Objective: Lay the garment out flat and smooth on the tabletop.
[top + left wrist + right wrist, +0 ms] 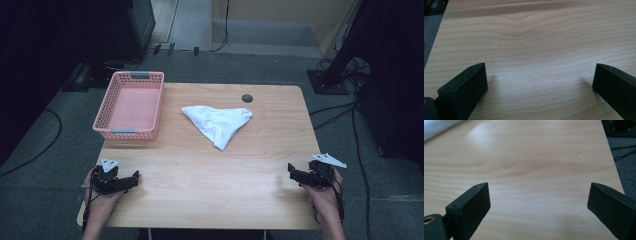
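No legible text, label, brand or number — on anything, anywhere.

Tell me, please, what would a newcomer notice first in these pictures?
First the crumpled white cloth in the middle of the wooden table, then the pink basket, with nothing in it, at the far left corner. Near the front edge, the left claw and the right claw wait open, one at each side, holding nothing.

Two black hand-held grippers, left gripper point(131, 178), right gripper point(294, 172), blocky black jaws with small screw holes, grey three-cornered top plates, trailing black cables
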A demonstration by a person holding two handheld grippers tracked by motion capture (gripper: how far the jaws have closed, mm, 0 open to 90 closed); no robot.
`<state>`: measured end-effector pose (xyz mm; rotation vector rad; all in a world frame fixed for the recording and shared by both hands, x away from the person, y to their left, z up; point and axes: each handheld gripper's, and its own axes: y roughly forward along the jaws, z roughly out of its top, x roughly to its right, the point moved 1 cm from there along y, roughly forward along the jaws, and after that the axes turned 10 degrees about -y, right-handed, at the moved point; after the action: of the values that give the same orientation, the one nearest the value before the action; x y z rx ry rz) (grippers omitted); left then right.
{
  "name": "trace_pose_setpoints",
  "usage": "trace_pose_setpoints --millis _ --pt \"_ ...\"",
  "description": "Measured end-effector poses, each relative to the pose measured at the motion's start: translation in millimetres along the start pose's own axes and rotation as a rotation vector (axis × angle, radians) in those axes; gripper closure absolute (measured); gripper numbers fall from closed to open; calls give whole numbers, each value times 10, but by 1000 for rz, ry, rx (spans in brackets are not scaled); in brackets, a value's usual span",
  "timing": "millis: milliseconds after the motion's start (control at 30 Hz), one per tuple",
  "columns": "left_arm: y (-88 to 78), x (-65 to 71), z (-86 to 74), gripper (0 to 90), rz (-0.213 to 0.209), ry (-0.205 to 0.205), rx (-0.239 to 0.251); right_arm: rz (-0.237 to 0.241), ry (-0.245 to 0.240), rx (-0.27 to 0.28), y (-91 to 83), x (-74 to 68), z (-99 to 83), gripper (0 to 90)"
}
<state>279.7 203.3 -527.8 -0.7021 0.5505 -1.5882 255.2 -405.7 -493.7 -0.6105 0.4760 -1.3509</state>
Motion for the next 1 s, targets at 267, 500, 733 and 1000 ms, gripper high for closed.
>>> trace_pose_setpoints --millis 267,500,733,1000 --pt "0 0 0 0 0 0 0 51 -67 42 76 -266 316 67" --pt "0 0 0 0 0 0 0 79 -79 41 202 -484 530 90" --pt "-1 0 0 0 0 0 0 105 -104 49 337 -730 718 166" --pt "0 0 0 0 0 0 0 139 -73 65 491 -899 919 234"
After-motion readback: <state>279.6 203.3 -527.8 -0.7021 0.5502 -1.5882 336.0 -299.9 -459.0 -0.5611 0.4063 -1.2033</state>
